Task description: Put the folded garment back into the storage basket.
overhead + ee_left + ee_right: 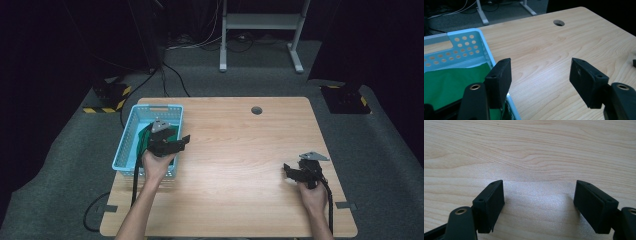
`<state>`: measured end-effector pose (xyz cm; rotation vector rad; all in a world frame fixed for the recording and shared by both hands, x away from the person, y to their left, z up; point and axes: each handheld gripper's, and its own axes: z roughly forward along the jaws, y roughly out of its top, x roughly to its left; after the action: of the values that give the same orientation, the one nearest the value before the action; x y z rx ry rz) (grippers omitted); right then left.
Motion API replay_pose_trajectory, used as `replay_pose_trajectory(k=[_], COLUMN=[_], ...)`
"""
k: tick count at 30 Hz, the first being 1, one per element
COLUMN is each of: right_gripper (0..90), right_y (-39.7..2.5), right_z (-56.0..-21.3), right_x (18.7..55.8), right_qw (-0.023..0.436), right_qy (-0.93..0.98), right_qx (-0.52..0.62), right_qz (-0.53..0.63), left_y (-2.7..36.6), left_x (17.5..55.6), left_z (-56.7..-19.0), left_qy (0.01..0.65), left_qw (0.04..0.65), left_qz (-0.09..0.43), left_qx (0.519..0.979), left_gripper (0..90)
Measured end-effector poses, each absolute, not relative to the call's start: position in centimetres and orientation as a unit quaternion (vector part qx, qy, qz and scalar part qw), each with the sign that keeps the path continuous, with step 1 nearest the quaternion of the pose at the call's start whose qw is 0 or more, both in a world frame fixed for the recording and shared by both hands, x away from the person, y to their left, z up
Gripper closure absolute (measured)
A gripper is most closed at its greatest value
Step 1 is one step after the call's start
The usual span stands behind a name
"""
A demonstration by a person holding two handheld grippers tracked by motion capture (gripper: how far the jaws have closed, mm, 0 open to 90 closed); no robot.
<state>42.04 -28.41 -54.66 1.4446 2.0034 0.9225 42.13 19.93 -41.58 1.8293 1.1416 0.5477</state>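
- The left gripper [183,140] is hovering over the right-hand edge of the light blue basket [131,131], which is sitting on the left part of the wooden table [240,165].
- In the left gripper view its jaws are standing wide apart with nothing between them; one jaw is hanging over the basket wall [484,47], the other over bare wood.
- A green cloth [451,81] is lying inside the basket (crumpled rather than folded flat, as far as the high view is showing it [167,134]), just below and beside the left gripper.
- Whether the gripper is touching the cloth or the basket rim is not something the views are making clear.
- The person's left hand [157,165] is wrapping the gripper's handle from below, with the cable trailing down along the forearm.
- The right gripper [289,170] is being held low over the right side of the table, well apart from the basket, in the right hand [314,192].
- In the right gripper view its jaws are also spread open and empty, pointing at plain wood grain [529,152].
- A round cable hole [257,110] is sitting near the far edge of the table.
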Motion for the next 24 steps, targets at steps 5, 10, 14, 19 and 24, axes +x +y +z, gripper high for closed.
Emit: replay_pose_trajectory(k=[5,10,14,19,24], right_gripper=[24.4,24.3,24.3,24.4,24.3], right_y=[-28.4,-28.4,-28.4,-28.4,-28.4], right_z=[-54.7,-54.7,-54.7,-54.7,-54.7], right_x=[42.0,42.0,42.0,42.0,42.0], right_qw=[0.250,0.250,0.250,0.250,0.250], right_qy=[0.736,0.735,0.736,0.736,0.736], right_qx=[0.531,0.531,0.530,0.530,0.530], right_qz=[0.339,0.339,0.339,0.339,0.339], left_y=[19.3,19.0,18.9,18.7,18.5], left_x=[42.2,42.2,42.1,41.9,41.7], left_z=[-42.0,-42.2,-42.1,-42.1,-42.1], left_qy=[0.456,0.455,0.453,0.449,0.446], left_qw=[0.436,0.439,0.443,0.447,0.449], left_qz=[0.222,0.218,0.217,0.216,0.219], left_qx=[0.743,0.744,0.743,0.743,0.743], left_gripper=[34.3,34.3,34.4,34.3,34.4])
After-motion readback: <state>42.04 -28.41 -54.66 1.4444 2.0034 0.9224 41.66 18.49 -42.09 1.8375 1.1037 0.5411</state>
